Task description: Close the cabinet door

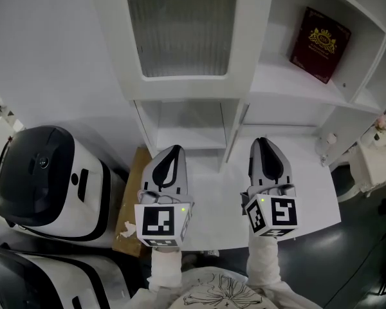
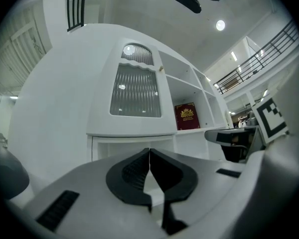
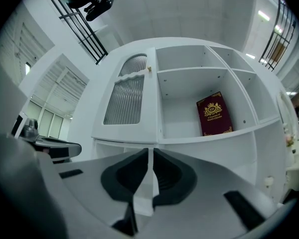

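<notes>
— Closest in the head view: left gripper (image 1: 174,152) and right gripper (image 1: 262,143), side by side above the white counter (image 1: 219,198), both aimed at the cabinet (image 1: 289,82) and well short of it.

— And the cabinet door (image 1: 180,28)?

— Up ahead, ribbed glass in a white frame, covering the left compartment. Looks flush with the cabinet front; cannot tell whether fully seated. Dark red book (image 1: 320,44) leaning in the open compartment to its right. 2 white-and-black machines (image 1: 45,182) off to the left, untouched.

— Left gripper view next?

— Clenched, tips meeting, nothing pinched. Beyond them the cabinet door (image 2: 135,91), small knob (image 2: 160,68) at its right edge, no contact.

— Right gripper view?

— Pinched almost together, only a sliver of light showing, nothing between. Left of centre the cabinet door (image 3: 125,96), book (image 3: 214,114) to the right, well apart from both.

— Step in hand?

— Probably the very end: door seemingly home, both grippers standing clear. Possibly instead the run-up to a last nudge.

— Next move?

— With any gap left, bring 1 closed tip to the white frame near the knob and press straight in, gently, keeping off the glass. Otherwise, nothing but holding clear.
</notes>
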The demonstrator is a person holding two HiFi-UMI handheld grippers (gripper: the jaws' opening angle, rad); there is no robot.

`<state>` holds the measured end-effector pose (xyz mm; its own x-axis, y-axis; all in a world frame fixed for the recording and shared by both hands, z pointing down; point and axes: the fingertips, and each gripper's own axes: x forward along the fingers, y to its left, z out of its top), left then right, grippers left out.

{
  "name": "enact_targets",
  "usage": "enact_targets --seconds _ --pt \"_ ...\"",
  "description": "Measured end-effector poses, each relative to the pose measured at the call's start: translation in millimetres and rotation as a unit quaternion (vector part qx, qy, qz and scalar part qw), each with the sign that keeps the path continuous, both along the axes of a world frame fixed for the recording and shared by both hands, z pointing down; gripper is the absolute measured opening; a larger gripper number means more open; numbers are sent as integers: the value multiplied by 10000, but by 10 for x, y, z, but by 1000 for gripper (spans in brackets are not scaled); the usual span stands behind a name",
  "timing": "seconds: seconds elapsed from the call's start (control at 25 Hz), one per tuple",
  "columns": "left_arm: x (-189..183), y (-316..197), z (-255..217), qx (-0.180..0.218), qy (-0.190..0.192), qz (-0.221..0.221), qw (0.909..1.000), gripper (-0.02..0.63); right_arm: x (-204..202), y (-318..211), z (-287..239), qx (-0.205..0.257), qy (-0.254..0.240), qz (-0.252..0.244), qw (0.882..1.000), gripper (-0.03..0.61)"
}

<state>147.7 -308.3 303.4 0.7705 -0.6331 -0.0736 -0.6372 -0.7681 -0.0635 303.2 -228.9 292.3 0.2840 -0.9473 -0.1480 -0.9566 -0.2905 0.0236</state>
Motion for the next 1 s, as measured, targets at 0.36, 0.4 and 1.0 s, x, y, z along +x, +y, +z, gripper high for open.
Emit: enact_targets --seconds 0.36,0.4,1.0 --pt "-46 63 29 -45 45 145 9999 5 -59 136 79 -73 -29 226 9997 23" --pt "-48 69 30 -49 54 154 9999 5 -61 147 88 -81 -35 240 9997 23" --pt "-81 102 48 -90 58 209 9997 5 -116 188 150 -129 -65 275 9995 23"
